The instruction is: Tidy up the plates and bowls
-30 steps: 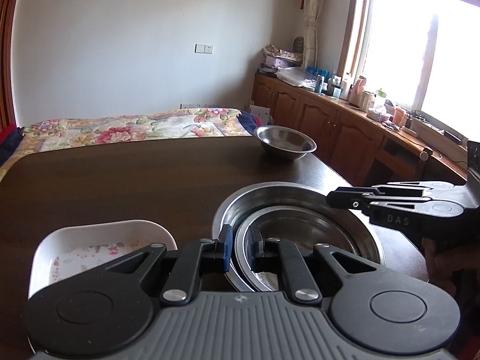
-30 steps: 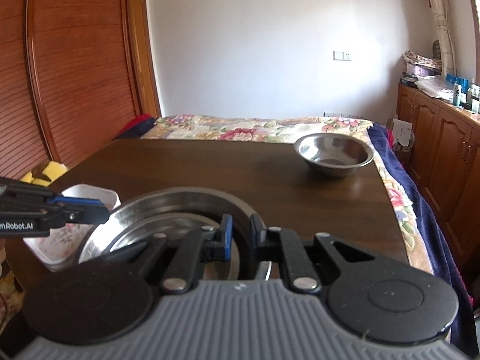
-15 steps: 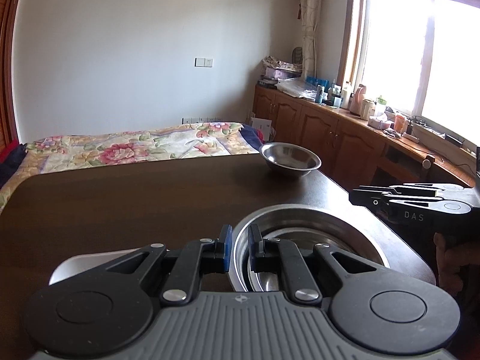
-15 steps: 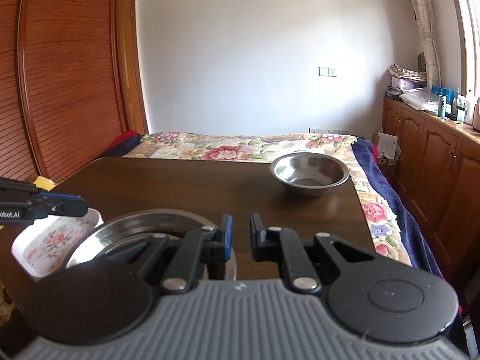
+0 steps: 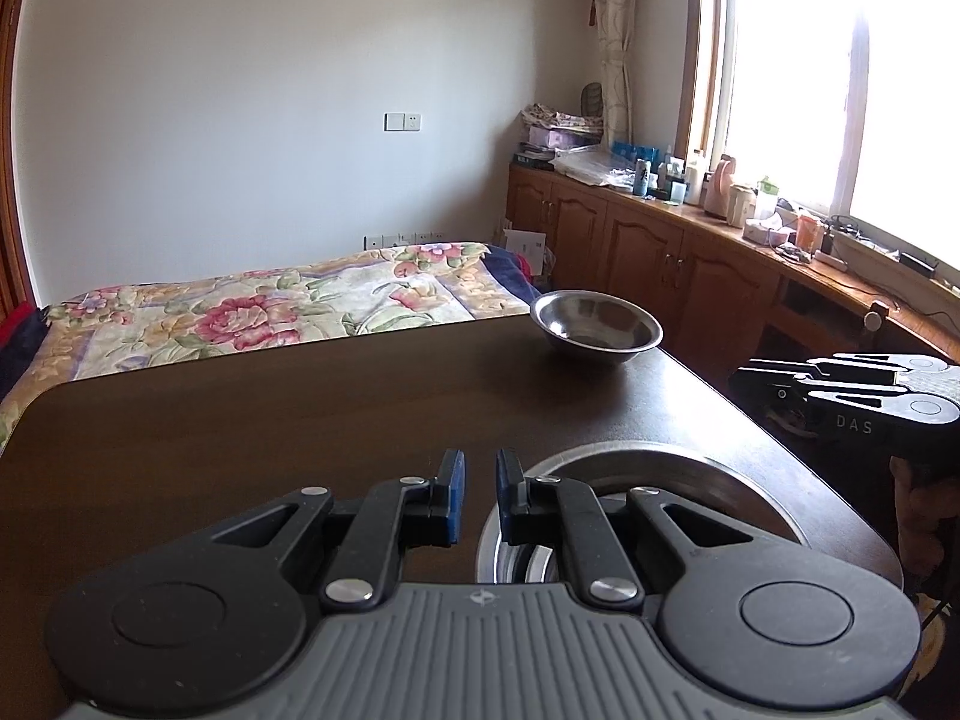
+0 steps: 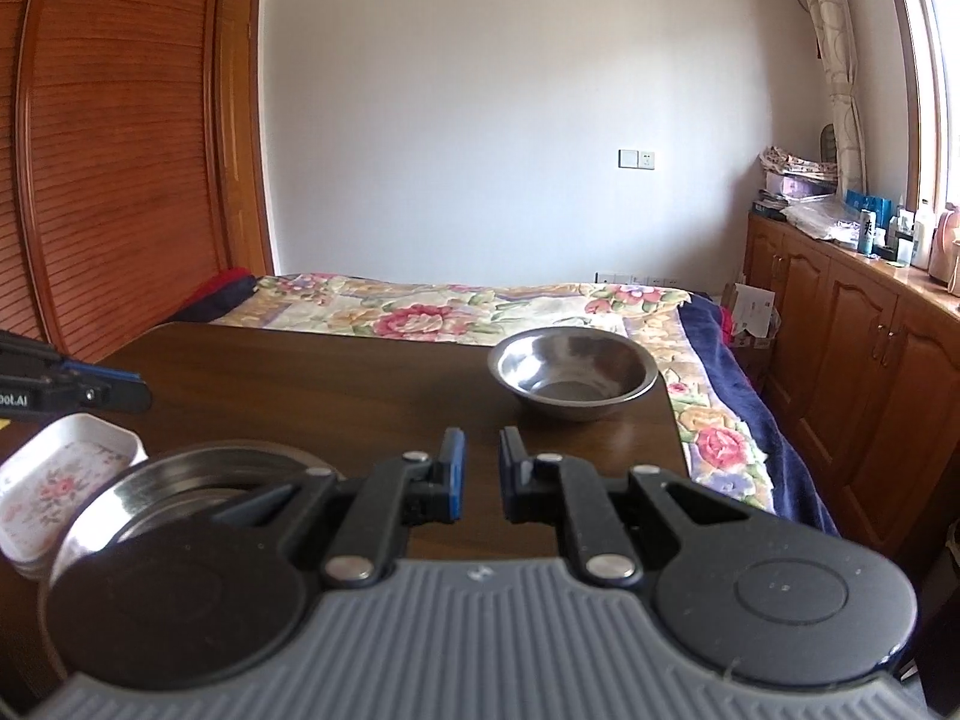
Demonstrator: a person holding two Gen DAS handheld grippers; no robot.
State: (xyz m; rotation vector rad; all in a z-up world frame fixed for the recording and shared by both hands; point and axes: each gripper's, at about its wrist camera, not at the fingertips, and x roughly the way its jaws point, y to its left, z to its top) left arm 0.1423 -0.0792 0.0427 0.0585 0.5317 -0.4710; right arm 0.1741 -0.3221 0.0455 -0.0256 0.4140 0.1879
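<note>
Nested steel bowls sit at the near edge of the dark wooden table; in the right wrist view they lie low on the left. A single steel bowl stands at the table's far right corner. A white floral tray rests left of the nested bowls. My left gripper hovers by the nested bowls' left rim, open by a narrow gap, holding nothing. My right gripper is likewise narrowly open and empty, above the table in line with the far bowl.
A bed with a floral cover lies beyond the table. Wooden cabinets with bottles on top run along the right under the window. A wooden sliding door stands at the left. A hand holds the right gripper's body.
Both grippers have risen and drawn back from the nested bowls. The white tray has dropped out of the left wrist view. The far bowl has not moved.
</note>
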